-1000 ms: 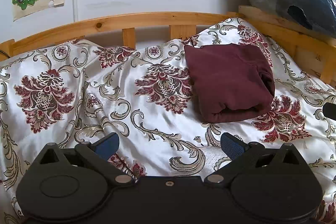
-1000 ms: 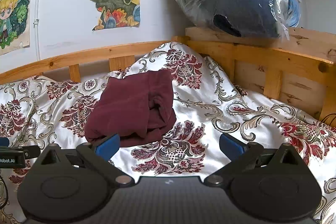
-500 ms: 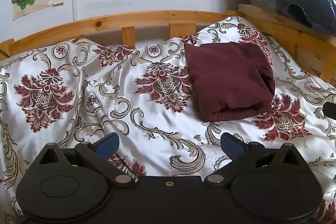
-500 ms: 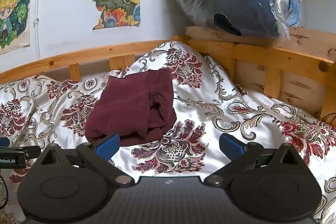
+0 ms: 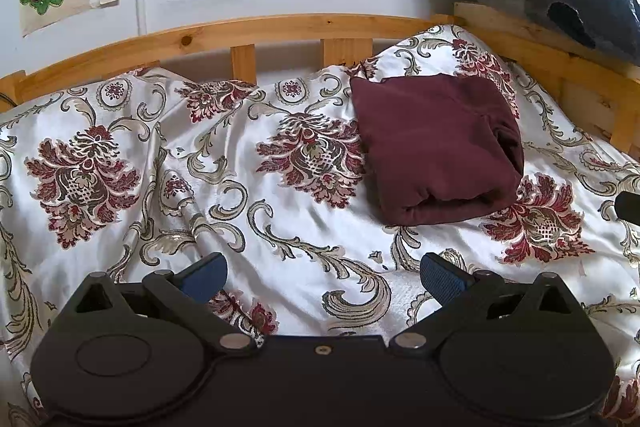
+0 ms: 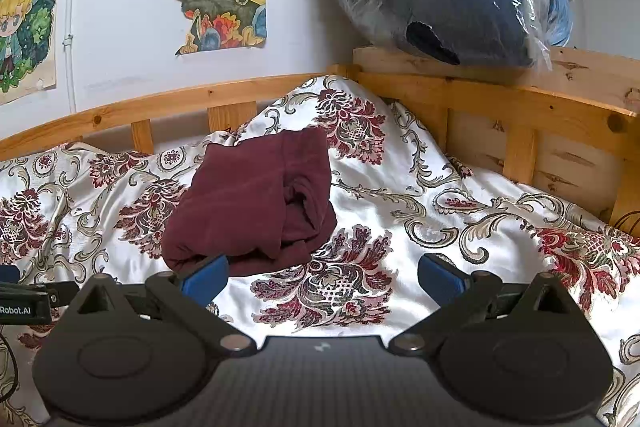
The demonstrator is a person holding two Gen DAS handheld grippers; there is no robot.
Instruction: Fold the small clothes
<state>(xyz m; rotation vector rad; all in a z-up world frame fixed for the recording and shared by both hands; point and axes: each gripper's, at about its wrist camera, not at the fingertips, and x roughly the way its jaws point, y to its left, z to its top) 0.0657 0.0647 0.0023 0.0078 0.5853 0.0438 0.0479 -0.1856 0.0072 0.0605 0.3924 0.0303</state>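
Folded maroon fabric garment [image 5: 436,147] lying on shiny white floral-patterned bedspread [image 5: 224,163]. Left gripper [image 5: 324,277] and right gripper [image 6: 323,275] both spread wide, empty, near it.

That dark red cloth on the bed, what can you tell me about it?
The garment is a plain maroon piece of soft, fleece-like fabric, folded into a compact, roughly square bundle. Its thick rolled edge faces the cameras, and layered folds show at one open side. It lies flat on the floral bedspread, towards the wooden rails at the bed's corner. Nothing but the bedspread touches it; both grippers are open and clear of it.
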